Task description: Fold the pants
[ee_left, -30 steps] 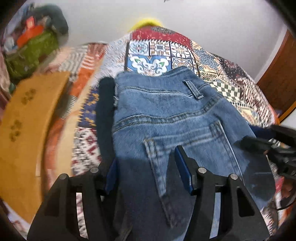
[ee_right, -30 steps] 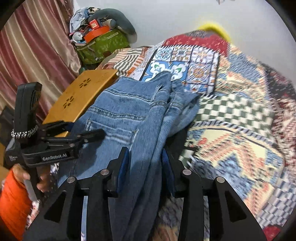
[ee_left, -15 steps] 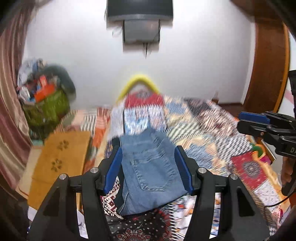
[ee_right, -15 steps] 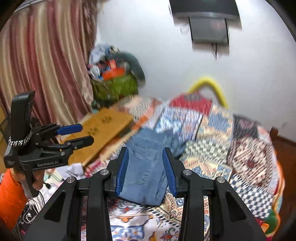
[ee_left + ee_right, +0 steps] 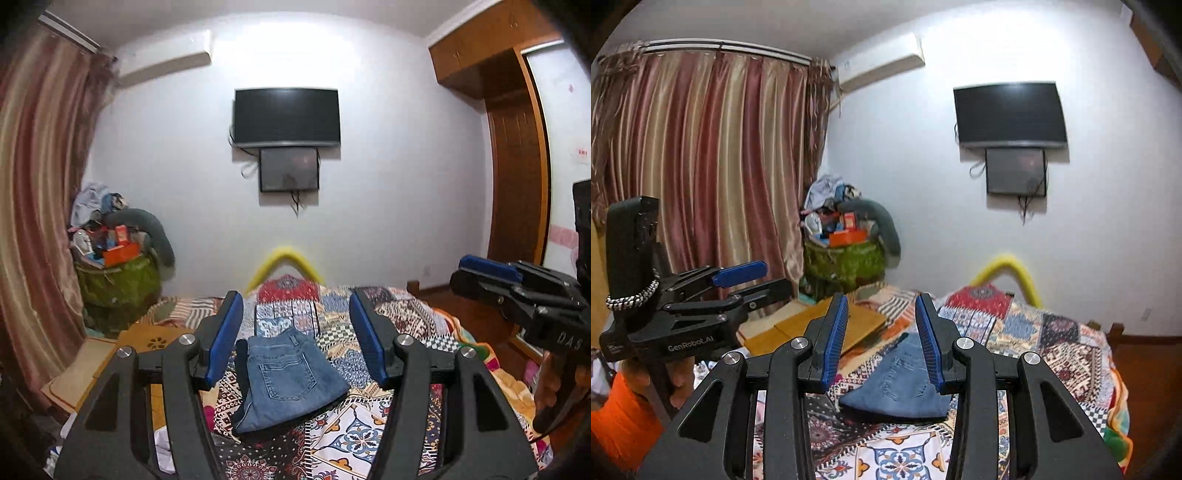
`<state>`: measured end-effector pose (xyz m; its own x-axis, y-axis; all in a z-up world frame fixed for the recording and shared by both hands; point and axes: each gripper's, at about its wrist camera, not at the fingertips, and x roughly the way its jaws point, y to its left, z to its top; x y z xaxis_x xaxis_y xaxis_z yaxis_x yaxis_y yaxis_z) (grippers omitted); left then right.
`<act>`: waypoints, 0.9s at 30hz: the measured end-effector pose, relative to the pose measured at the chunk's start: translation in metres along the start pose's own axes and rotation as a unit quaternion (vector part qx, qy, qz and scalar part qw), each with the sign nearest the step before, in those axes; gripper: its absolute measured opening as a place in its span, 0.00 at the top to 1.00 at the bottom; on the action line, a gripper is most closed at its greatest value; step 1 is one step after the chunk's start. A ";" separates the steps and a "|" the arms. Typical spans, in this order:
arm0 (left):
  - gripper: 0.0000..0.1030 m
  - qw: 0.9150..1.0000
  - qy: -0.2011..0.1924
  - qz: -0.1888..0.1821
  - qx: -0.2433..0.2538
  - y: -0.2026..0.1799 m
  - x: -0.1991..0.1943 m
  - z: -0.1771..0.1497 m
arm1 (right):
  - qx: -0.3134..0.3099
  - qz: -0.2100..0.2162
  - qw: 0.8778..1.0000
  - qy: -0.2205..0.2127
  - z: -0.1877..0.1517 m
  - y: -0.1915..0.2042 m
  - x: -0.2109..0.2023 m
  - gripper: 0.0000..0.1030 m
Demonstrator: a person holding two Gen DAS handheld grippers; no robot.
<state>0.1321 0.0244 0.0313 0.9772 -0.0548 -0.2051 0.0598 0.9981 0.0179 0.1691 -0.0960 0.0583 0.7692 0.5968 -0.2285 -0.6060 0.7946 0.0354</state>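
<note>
Blue jeans [image 5: 286, 378] lie folded into a compact stack on the patchwork bedspread [image 5: 388, 321], back pocket up. They also show in the right wrist view [image 5: 899, 384]. My left gripper [image 5: 295, 338] is open and empty, held well above and back from the jeans. My right gripper [image 5: 882, 338] is open and empty, also raised clear of the jeans. The right gripper shows at the right edge of the left wrist view [image 5: 491, 277], the left gripper at the left of the right wrist view [image 5: 753, 280].
A wooden board [image 5: 151, 339] lies left of the bed. A green bag [image 5: 118, 280] heaped with clutter stands in the back left corner by the curtains [image 5: 701, 177]. A TV [image 5: 286, 114] hangs on the far wall. A wooden wardrobe [image 5: 517, 166] stands at right.
Both grippers let go of the jeans and pulled up and back from the bed. The jeans now lie folded on the bedspread, far below both.
</note>
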 end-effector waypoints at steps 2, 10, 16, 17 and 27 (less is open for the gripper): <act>0.31 1.000 -0.009 0.004 -0.008 0.001 -0.011 -0.004 | -0.006 -0.009 1.000 -0.008 -0.003 0.009 -0.007 0.63; 0.00 0.999 -0.024 0.024 -0.011 0.004 -0.027 -0.020 | -0.006 -0.033 0.999 -0.022 -0.008 0.023 -0.017 0.18; 0.00 0.999 -0.023 0.023 -0.022 0.007 -0.030 -0.028 | 0.007 -0.048 0.998 -0.026 -0.010 0.022 -0.021 0.00; 0.00 0.999 -0.024 0.024 -0.023 0.006 -0.030 -0.029 | 0.010 -0.049 0.998 -0.026 -0.011 0.022 -0.022 0.00; 0.00 0.999 -0.023 0.023 -0.021 0.004 -0.029 -0.033 | 0.019 -0.054 0.998 -0.019 -0.024 0.020 -0.025 0.00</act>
<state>0.0971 0.0313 0.0056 0.9870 -0.0084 -0.1607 0.0062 0.9999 -0.0144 0.1327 -0.0982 0.0417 0.8374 0.5100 -0.1965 -0.5112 0.8581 0.0484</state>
